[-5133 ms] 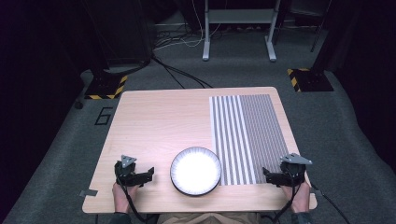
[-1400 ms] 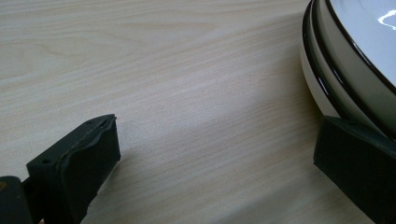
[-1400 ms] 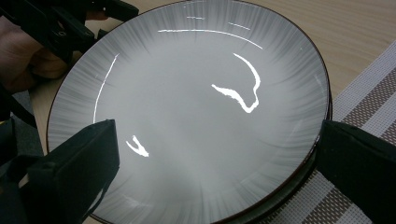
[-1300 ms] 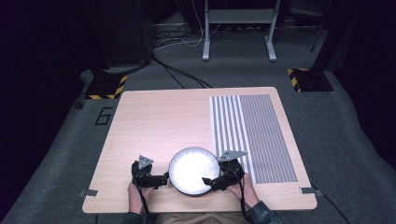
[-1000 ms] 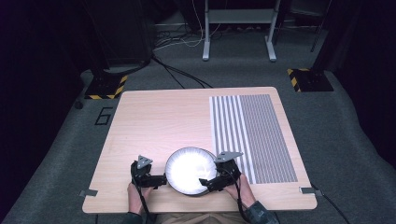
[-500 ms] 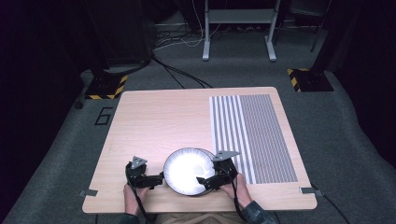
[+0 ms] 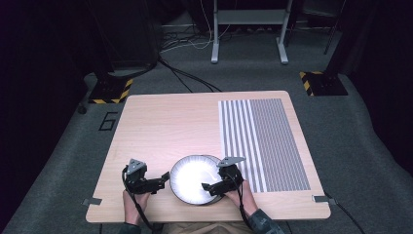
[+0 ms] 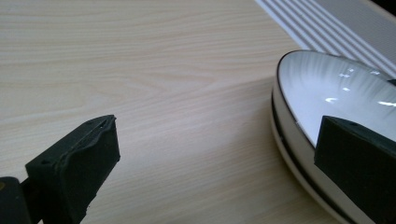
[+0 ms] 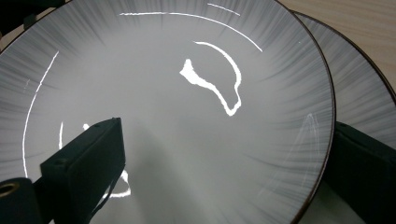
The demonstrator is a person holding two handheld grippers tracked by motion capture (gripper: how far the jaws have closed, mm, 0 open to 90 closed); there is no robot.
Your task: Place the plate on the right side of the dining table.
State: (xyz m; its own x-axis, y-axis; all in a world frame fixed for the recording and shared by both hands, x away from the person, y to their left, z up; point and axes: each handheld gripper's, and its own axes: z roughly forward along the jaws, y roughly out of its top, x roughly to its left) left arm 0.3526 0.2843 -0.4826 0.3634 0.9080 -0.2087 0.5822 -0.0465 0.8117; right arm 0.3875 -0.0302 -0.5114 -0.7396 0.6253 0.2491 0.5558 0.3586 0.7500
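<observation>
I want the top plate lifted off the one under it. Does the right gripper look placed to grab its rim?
Probably yes. The right gripper is open and straddles the top plate's rim, one jaw over the plate's face, the other outside, above the lower plate. Nothing blocks it.

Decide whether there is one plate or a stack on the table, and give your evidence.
A stack: the right gripper view shows the top plate offset over a second plate; the left gripper view shows two rims.
</observation>
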